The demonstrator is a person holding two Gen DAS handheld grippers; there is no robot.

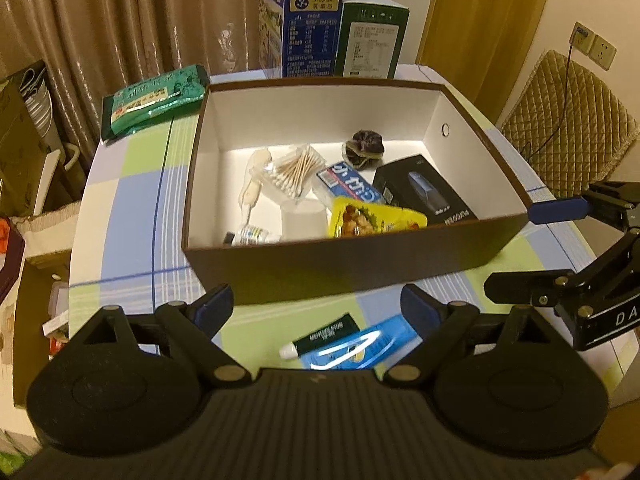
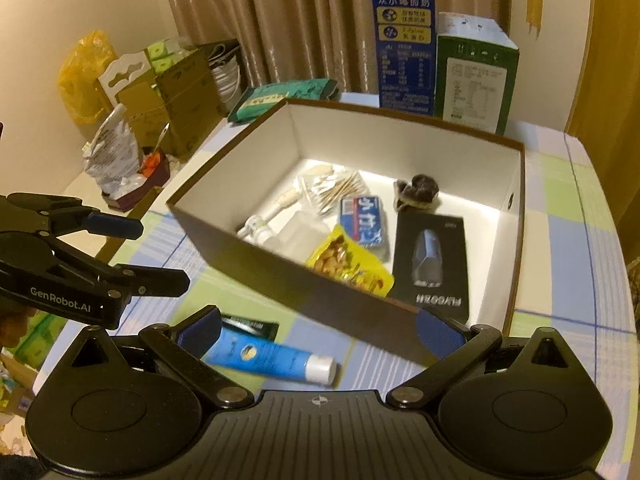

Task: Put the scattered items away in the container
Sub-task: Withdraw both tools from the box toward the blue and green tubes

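The brown cardboard box (image 1: 340,264) with a white inside stands on the checked tablecloth. In it lie cotton swabs (image 1: 298,170), a blue tissue pack (image 1: 352,184), a yellow snack packet (image 1: 372,220), a black product box (image 1: 428,194), a dark scrunchie (image 1: 364,146) and a white cup (image 1: 302,220). A blue tube (image 1: 348,346) and a dark green tube (image 1: 324,334) lie on the cloth in front of the box. My left gripper (image 1: 318,304) hangs open above them. My right gripper (image 2: 320,332) is open too, over the same blue tube (image 2: 272,356), its right pad near the box's corner.
A green tea packet (image 1: 156,100) lies at the table's far left. Behind the box stand a blue milk carton (image 1: 308,20) and a green carton (image 1: 372,40). A quilted chair (image 1: 568,120) is to the right. Cartons and bags (image 2: 132,120) crowd a lower surface to the left.
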